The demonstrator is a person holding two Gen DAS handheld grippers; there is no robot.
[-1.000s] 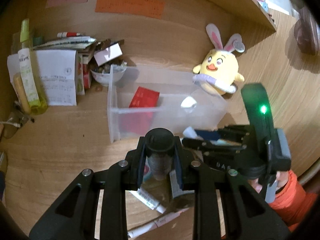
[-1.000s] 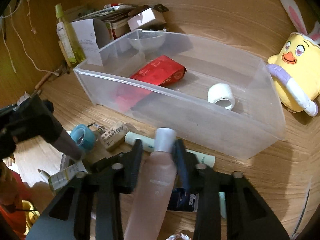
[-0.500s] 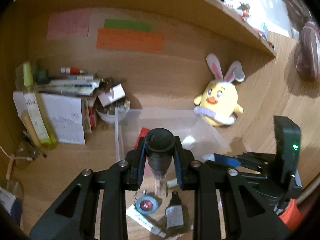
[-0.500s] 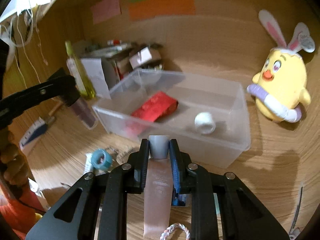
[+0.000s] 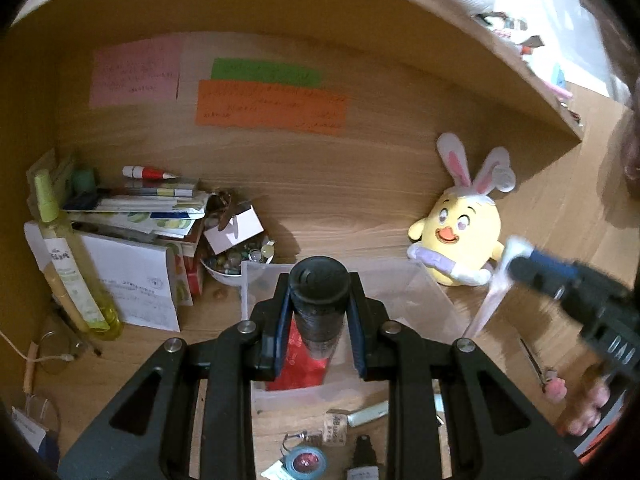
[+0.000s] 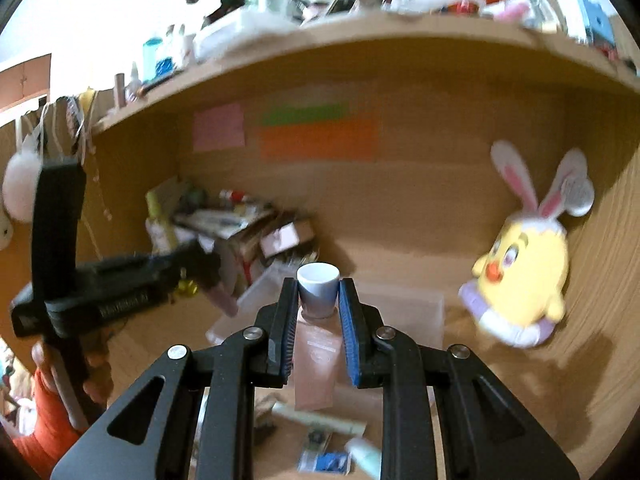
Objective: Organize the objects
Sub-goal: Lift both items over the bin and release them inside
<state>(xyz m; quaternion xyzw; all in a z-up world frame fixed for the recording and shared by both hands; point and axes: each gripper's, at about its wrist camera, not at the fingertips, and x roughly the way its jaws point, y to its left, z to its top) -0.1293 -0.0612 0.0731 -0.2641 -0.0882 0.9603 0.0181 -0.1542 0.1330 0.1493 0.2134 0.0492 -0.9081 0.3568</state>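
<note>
My left gripper is shut on a small bottle with a black cap, held above the clear plastic bin. A red packet lies in the bin. My right gripper is shut on a pink tube with a white cap, held high above the desk; the tube also shows in the left wrist view, right of the bin. Loose items lie on the desk in front of the bin: a blue tape roll, a white tube and a small dark bottle.
A yellow bunny plush sits behind the bin at the right. A stack of papers and boxes, a bowl of small bits and a yellow-green bottle stand at the back left. A wooden shelf overhangs the desk.
Both grippers have lifted up and away from the desk with their items. The bin and the loose items now sit lower and farther off in both views.
</note>
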